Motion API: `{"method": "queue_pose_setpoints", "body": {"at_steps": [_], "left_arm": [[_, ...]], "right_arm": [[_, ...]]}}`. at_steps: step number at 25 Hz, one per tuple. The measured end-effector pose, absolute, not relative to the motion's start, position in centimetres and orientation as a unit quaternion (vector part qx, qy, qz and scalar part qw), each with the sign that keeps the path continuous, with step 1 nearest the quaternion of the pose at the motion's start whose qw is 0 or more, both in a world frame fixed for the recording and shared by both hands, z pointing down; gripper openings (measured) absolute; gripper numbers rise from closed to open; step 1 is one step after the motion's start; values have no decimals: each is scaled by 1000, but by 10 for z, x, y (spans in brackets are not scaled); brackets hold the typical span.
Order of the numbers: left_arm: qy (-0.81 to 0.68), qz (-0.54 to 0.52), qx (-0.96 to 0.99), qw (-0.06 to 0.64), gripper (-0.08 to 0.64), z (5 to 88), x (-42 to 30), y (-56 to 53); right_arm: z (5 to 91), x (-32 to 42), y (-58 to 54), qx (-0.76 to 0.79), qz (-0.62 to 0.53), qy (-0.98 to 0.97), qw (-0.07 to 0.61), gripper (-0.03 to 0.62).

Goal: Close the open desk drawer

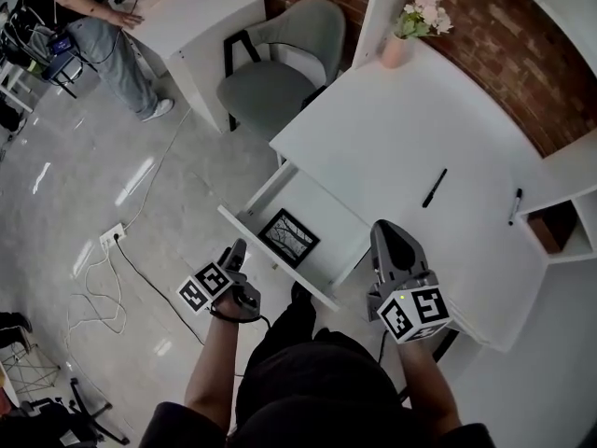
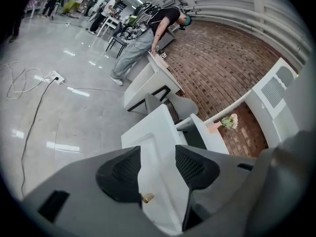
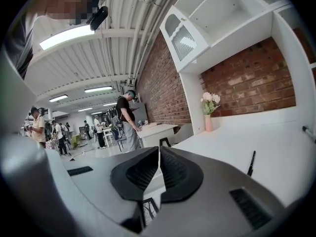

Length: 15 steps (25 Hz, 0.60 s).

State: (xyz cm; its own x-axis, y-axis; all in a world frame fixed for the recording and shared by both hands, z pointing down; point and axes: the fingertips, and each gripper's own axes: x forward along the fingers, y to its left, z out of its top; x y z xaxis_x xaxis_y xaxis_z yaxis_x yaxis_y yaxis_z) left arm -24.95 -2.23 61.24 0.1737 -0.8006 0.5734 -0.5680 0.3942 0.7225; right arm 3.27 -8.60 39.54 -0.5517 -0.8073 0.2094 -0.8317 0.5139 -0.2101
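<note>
The white desk (image 1: 401, 138) has its drawer (image 1: 326, 217) pulled out toward me, with a dark framed picture (image 1: 287, 237) lying inside. My left gripper (image 1: 239, 248) is at the drawer's front panel. In the left gripper view the gripper (image 2: 158, 149) is open, the white drawer front (image 2: 158, 181) shows between its jaws, and a small brass knob (image 2: 146, 197) sits by the left pad. My right gripper (image 1: 384, 227) hovers over the drawer's right corner by the desk edge. Its jaws (image 3: 159, 149) are shut with nothing in them, and the picture (image 3: 149, 209) shows below them.
Two black pens (image 1: 434, 188) (image 1: 515, 205) lie on the desk, and a pink vase of flowers (image 1: 401, 40) stands at its back. A grey chair (image 1: 270, 73) stands to the left. A power strip (image 1: 112, 236) with cables lies on the floor. A person (image 1: 103, 26) stands at another desk.
</note>
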Motion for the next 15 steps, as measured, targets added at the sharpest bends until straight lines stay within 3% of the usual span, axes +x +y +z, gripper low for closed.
{"method": "queue_pose_setpoints", "body": {"at_steps": [15], "left_arm": [[-624,-59,508,591,202,662,-246,-20]], "right_arm": [[408,30,-97,497,156,-851,66,6]]}}
